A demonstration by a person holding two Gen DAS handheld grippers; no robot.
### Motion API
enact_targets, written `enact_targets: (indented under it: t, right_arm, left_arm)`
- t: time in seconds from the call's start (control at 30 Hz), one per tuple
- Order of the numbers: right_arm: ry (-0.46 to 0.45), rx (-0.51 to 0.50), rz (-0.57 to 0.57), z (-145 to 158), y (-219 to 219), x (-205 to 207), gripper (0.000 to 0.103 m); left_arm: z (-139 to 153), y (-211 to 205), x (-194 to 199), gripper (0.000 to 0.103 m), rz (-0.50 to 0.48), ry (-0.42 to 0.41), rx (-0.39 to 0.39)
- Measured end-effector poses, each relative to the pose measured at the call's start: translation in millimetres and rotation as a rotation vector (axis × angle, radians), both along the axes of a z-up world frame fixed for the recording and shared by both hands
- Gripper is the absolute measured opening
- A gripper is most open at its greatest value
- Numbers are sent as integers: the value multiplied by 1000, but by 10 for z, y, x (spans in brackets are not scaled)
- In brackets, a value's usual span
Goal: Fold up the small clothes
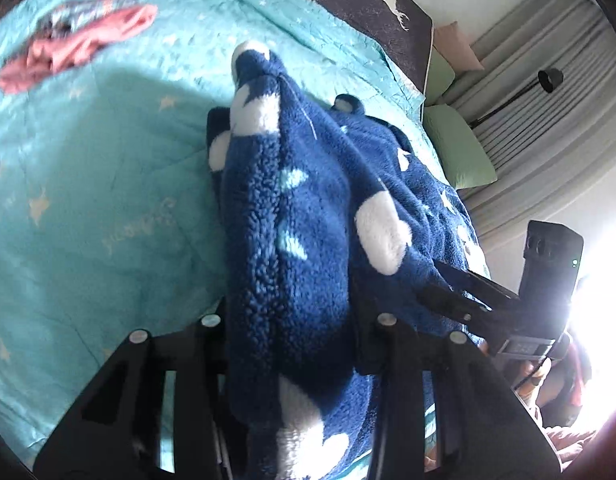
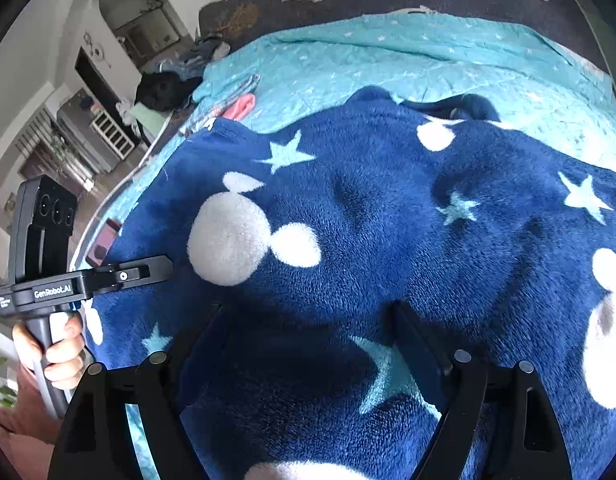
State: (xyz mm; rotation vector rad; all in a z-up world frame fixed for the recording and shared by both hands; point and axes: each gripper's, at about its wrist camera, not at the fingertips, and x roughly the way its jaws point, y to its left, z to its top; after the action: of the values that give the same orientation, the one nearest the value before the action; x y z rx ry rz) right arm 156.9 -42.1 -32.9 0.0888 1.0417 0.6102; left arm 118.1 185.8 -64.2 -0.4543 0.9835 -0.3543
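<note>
A bunched fold of the blue fleece garment [image 1: 292, 216] is clamped in the left tool [image 1: 288, 320] above the bed [image 1: 88, 200], the right tool [image 2: 308, 344] is spread wide over it, gripping nothing, and folding is judged barely begun.

Fuzzy fleece garment [image 2: 388, 208] on a crinkled quilted bedspread [image 1: 88, 200].

A navy fleece garment [image 2: 388, 220], patterned with white blobs and pale blue stars, lies spread and rumpled across the bed [image 2: 388, 64]. One part of it is bunched into a thick raised fold. A crumpled pink garment [image 1: 72, 50] lies well apart, toward the bed's far side edge.
</note>
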Motion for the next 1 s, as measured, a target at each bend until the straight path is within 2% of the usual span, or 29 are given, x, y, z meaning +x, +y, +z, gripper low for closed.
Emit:
enact_targets:
  t: [0.13, 0.27, 0.43, 0.57, 0.67, 0.77, 0.8, 0.83, 0.9, 1.0]
  right_arm:
    - [0, 81, -18, 128, -263, -154, 85]
    - [-11, 122, 14, 141, -501, -435, 85]
    - [2, 93, 11, -37, -691, -718, 85]
    - [-19, 189, -50, 23, -1063, -814, 85]
    - [-51, 226, -120, 89, -1409, -893, 85]
    - [-70, 251, -195, 119, -1734, -967, 85]
    - [-68, 263, -223, 128, -1839, -989, 85]
    - [-62, 274, -252, 132, -1941, -1017, 85]
    - [-47, 297, -310, 135, -2160, -1106, 85]
    - [-28, 317, -371, 158, -2385, -1067, 85]
  left_arm:
    - [239, -167, -13, 39, -24, -55, 81]
    - [567, -422, -81, 39, -58, -141, 147]
    - [904, -877, -155, 38, -123, -238, 209]
    - [1077, -1316, -205, 37, -199, -285, 252]
    - [1188, -1686, -189, 35, -264, -301, 275]
    - [1185, -2088, -164, 33, -338, -314, 297]
    - [1159, -2234, -150, 20, -378, -322, 289]
    - [1109, -2388, -129, 16, -437, -310, 259]
    - [929, -2673, -55, 16, -495, -251, 256]
    - [593, -2881, 89, 16, -505, -171, 290]
